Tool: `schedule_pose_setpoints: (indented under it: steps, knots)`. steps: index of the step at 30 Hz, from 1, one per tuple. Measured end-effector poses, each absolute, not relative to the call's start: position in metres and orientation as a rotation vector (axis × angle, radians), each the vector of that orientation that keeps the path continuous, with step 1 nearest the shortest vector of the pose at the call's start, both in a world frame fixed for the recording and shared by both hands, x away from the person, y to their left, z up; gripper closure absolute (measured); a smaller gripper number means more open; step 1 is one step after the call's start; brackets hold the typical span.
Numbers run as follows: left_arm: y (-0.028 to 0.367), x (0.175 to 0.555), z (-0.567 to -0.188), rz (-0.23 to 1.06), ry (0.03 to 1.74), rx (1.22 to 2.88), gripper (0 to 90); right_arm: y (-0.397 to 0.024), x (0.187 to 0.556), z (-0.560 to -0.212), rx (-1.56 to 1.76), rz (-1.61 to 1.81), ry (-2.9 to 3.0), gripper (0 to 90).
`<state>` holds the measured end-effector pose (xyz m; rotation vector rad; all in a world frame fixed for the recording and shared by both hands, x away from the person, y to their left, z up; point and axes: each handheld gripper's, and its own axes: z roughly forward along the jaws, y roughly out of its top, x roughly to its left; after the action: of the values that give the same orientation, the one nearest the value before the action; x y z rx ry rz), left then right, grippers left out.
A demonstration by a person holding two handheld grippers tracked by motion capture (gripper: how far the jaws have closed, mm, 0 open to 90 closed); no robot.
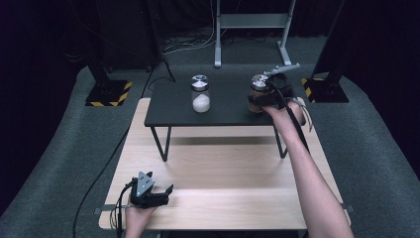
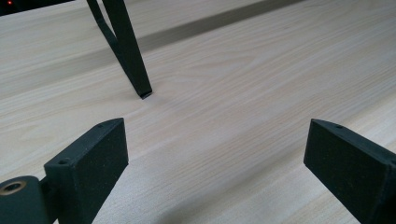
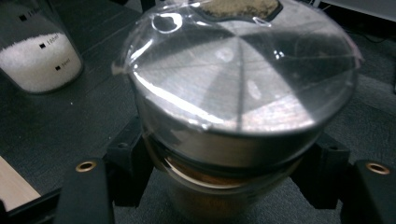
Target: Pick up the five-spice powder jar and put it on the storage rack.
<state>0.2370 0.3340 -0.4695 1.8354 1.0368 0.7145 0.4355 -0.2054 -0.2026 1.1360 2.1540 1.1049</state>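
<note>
A glass jar of brown powder (image 1: 257,95) with a shiny metal lid stands at the right end of a small black raised table (image 1: 173,106). My right gripper (image 1: 261,99) is shut on that brown jar (image 3: 233,140), its jaws pressed on the glass just below the lid. A second jar holding white powder (image 1: 200,94) stands near the middle of the black table, also seen as the white jar (image 3: 39,51) at the upper left. My left gripper (image 1: 166,191) rests on the wooden table (image 1: 223,163) at the front left, open (image 2: 215,158) with nothing between its jaws.
The black table's thin legs (image 2: 126,51) stand on the wooden table ahead of the left gripper. Grey carpet surrounds the table. Black stands with yellow-striped bases (image 1: 109,93) and a metal frame (image 1: 250,29) sit at the back.
</note>
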Motion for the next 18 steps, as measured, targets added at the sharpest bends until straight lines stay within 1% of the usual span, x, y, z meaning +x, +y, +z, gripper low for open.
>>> schedule_pose_setpoints:
  steps: [1,6,8,10,12,15,18]
  knots:
    - [0.334,0.237,-0.469,0.714,1.037,1.836,5.8,-0.207,0.436,-0.203,1.136,1.112,2.153,28.9]
    - [0.333,0.237,-0.469,0.718,1.040,1.836,5.8,-0.210,0.425,-0.203,1.117,1.122,2.122,17.2]
    - [0.333,0.236,-0.470,0.721,1.041,1.835,5.8,-0.214,0.417,-0.205,1.094,1.143,2.104,14.4]
    - [0.333,0.237,-0.469,0.717,1.043,1.834,5.8,-0.220,0.410,-0.207,1.070,1.167,2.106,13.4]
    - [0.332,0.237,-0.469,0.720,1.041,1.838,5.7,-0.226,0.403,-0.211,1.030,1.186,2.118,15.2]
    - [0.332,0.236,-0.469,0.720,1.042,1.836,5.7,-0.233,0.391,-0.218,0.990,1.182,2.135,15.4]
    - [0.331,0.236,-0.469,0.722,1.044,1.840,5.7,-0.244,0.381,-0.229,0.971,1.214,2.134,13.4]
